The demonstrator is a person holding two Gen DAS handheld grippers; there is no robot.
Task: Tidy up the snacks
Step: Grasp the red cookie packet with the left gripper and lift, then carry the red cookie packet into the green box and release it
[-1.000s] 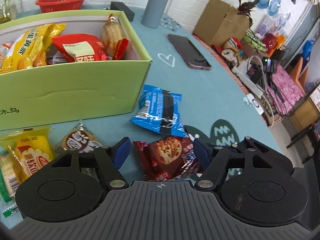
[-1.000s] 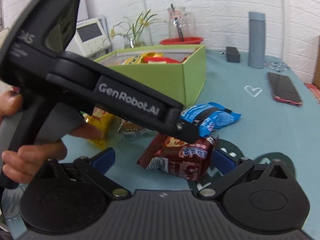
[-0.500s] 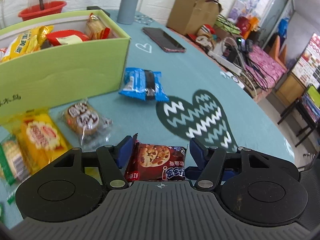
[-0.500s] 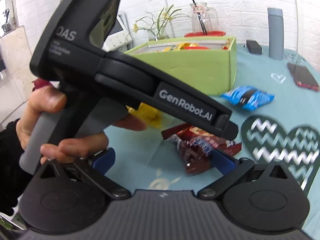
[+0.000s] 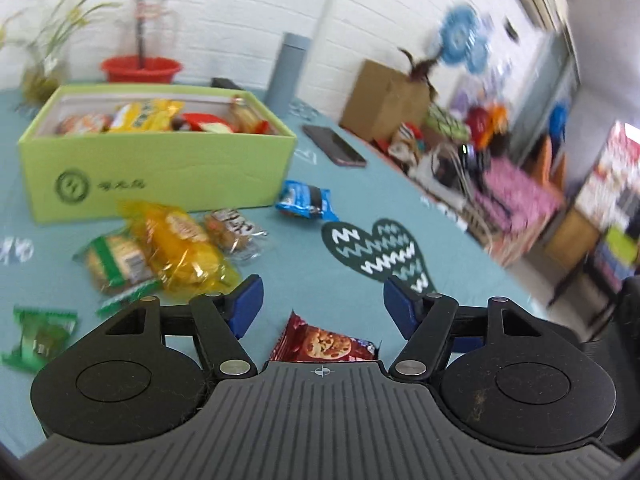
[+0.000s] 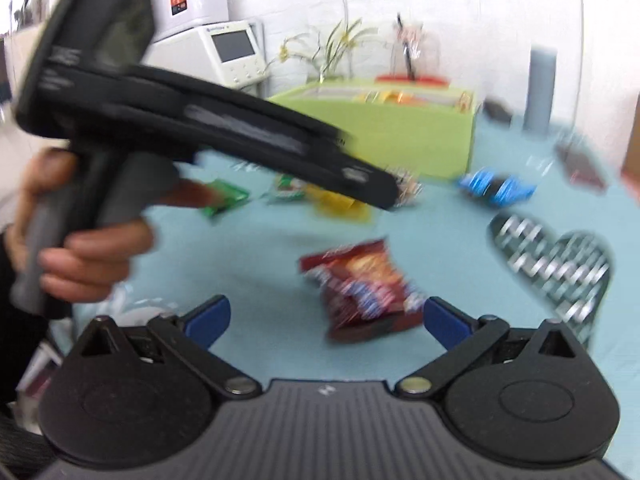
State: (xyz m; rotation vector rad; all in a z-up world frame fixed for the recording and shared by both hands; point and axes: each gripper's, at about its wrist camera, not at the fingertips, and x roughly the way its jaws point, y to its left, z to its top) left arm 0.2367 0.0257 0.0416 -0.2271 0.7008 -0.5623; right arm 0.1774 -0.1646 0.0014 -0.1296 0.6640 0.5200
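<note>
Left gripper: jaws spread wide, empty, raised above the table. Red cookie pack: lies loose on the table between and below both grippers, apart from either; likely light, crinkly, slippery film over brittle contents, best pinched gently across its flat middle. Right gripper: jaws wide apart, empty, pack just ahead.

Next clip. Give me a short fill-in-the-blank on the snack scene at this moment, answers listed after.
1. The jaws of the left gripper stand ____.
2. The dark red cookie packet lies on the ____ tablecloth.
3. The box holding snacks is ____ in colour.
4. The blue packet lies ____ the box.

Answers: open; teal; green; outside
</note>
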